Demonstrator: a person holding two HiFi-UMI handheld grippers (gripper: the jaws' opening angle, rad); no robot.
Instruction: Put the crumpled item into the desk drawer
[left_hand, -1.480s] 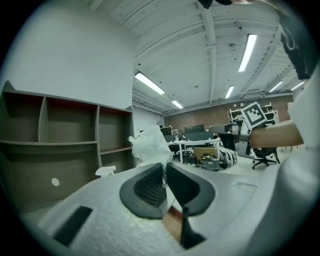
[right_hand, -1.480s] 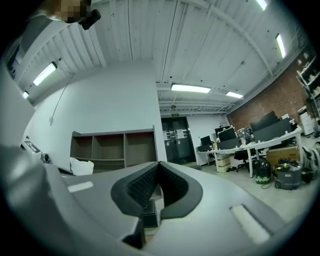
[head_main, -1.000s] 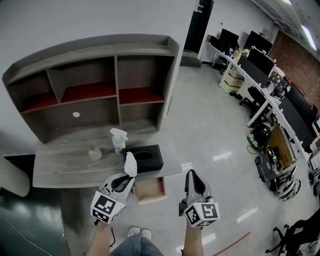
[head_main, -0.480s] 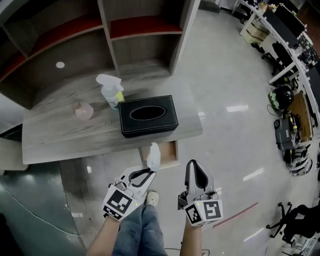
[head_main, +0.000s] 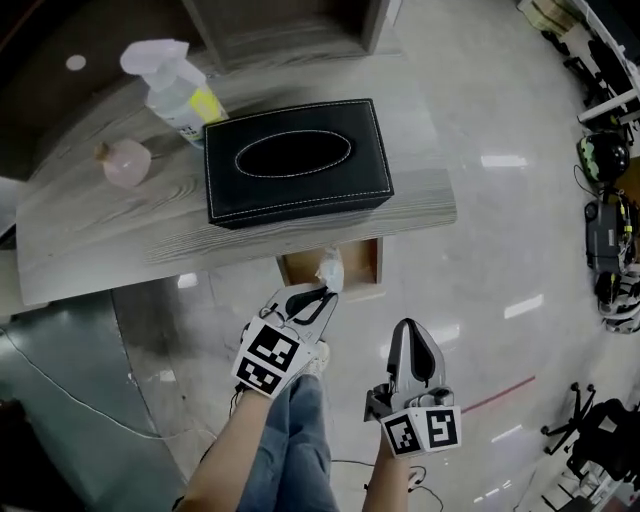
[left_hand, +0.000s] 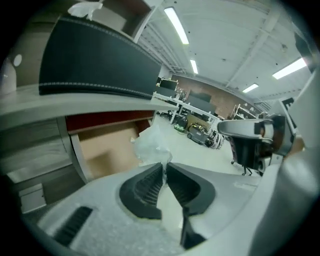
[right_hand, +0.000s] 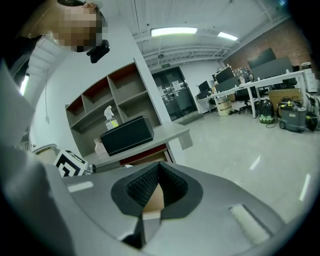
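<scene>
The crumpled item is a white wad of tissue, and my left gripper is shut on its lower end. The wad hangs just over the front edge of the open wooden desk drawer. In the left gripper view the tissue sticks up from the closed jaws of the left gripper, with the drawer's pale inside right behind it. My right gripper hovers lower right over the floor, shut with nothing in it. In its own view the right gripper points toward the desk.
On the grey desk top stand a black tissue box, a spray bottle and a small pink bottle. The person's legs are below the grippers. Glossy floor spreads to the right, with office desks far right.
The view has dropped closer to the desk. My left gripper has carried the tissue forward, from below the drawer to its front edge. The right gripper has kept its place beside it.
</scene>
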